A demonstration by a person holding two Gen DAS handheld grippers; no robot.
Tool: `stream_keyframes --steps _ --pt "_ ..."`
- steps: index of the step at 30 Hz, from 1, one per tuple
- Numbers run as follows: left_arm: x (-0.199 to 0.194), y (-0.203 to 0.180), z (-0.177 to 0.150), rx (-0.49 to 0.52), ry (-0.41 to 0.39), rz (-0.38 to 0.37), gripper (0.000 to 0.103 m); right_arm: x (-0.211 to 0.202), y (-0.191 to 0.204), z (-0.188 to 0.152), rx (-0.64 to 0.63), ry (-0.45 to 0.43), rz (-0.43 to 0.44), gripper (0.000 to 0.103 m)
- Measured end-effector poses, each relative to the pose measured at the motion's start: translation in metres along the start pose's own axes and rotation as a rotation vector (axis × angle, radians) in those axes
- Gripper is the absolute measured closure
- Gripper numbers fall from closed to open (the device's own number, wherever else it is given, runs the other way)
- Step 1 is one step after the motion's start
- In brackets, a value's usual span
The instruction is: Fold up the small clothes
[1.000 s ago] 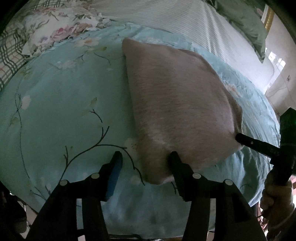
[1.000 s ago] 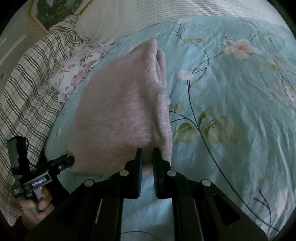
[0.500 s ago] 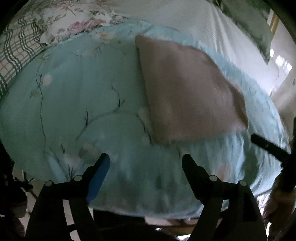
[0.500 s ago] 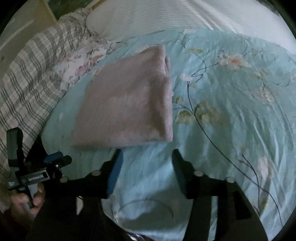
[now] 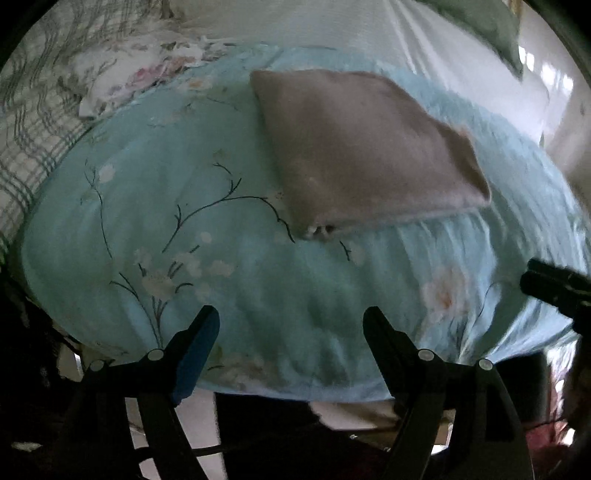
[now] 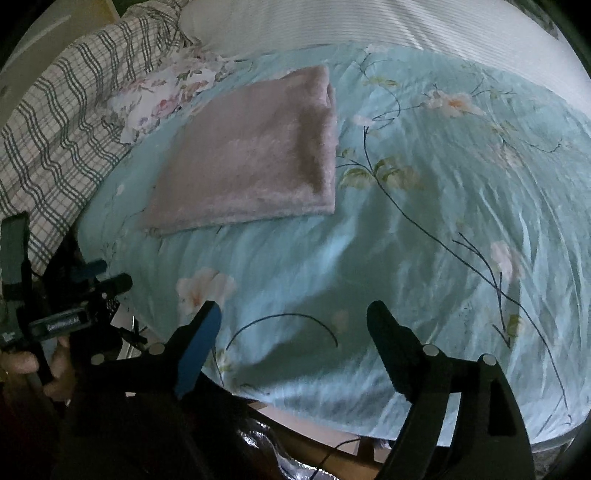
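A folded pinkish-grey fuzzy garment (image 5: 362,147) lies flat on the light blue floral quilt (image 5: 155,206). It also shows in the right wrist view (image 6: 251,155), upper left of centre. My left gripper (image 5: 291,325) is open and empty, well back from the garment's near edge, over the quilt's front edge. My right gripper (image 6: 293,319) is open and empty, also back over the quilt's near edge. The left gripper shows at the left of the right wrist view (image 6: 92,277). The right gripper's tip shows at the right of the left wrist view (image 5: 546,284).
A checked blanket (image 6: 48,136) and a floral cloth (image 6: 162,99) lie to the left of the quilt. A white striped sheet (image 6: 369,22) lies behind it. The bed's front edge (image 6: 314,417) drops off below the grippers.
Both grippers let go of the garment's near edge, opened wide and pulled back toward the bed's front edge. The garment now lies folded and free.
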State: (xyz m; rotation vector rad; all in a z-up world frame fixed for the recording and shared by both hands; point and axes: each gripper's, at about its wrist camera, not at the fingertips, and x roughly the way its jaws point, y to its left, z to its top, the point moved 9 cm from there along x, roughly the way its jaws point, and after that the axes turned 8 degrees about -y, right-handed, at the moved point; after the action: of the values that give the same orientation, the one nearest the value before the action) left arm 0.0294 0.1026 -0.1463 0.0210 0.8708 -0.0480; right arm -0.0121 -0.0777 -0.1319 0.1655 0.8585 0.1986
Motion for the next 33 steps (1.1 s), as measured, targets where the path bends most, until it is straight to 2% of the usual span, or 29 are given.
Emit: stream_keyframes --steps 3,5,7,10,11,15,18,23,33 --pt "-0.011 0.006 0.013 0.036 -0.051 0.064 0.022 -0.010 0.008 0.005 -0.022 0.005 0.021 0.020" --pt "-0.023 0.017 0.026 0.060 -0.095 0.160 0.022 -0.020 0.010 0.012 -0.039 -0.006 0.029 0.017" --pt "-0.035 0.023 0.037 0.063 -0.135 0.195 0.022 -0.030 0.014 0.020 -0.054 -0.023 0.039 0.011" --pt "-0.049 0.022 0.051 0.066 -0.161 0.149 0.019 -0.039 0.019 0.032 -0.071 -0.048 0.048 0.004" --pt "-0.051 0.021 0.053 0.071 -0.161 0.148 0.014 -0.040 0.020 0.035 -0.076 -0.056 0.051 0.003" --pt "-0.045 0.016 0.053 0.103 -0.154 0.166 0.008 -0.024 0.019 0.036 -0.082 -0.037 0.040 0.002" --pt "-0.027 0.012 0.047 0.131 -0.098 0.185 0.007 -0.007 0.019 0.032 -0.073 -0.006 0.044 0.002" --pt "-0.006 0.012 0.037 0.143 -0.030 0.168 0.007 0.013 0.021 0.029 -0.081 0.035 0.056 0.002" --pt "0.005 0.010 0.059 0.149 -0.039 0.155 0.007 0.028 0.027 0.052 -0.123 0.025 0.060 0.002"
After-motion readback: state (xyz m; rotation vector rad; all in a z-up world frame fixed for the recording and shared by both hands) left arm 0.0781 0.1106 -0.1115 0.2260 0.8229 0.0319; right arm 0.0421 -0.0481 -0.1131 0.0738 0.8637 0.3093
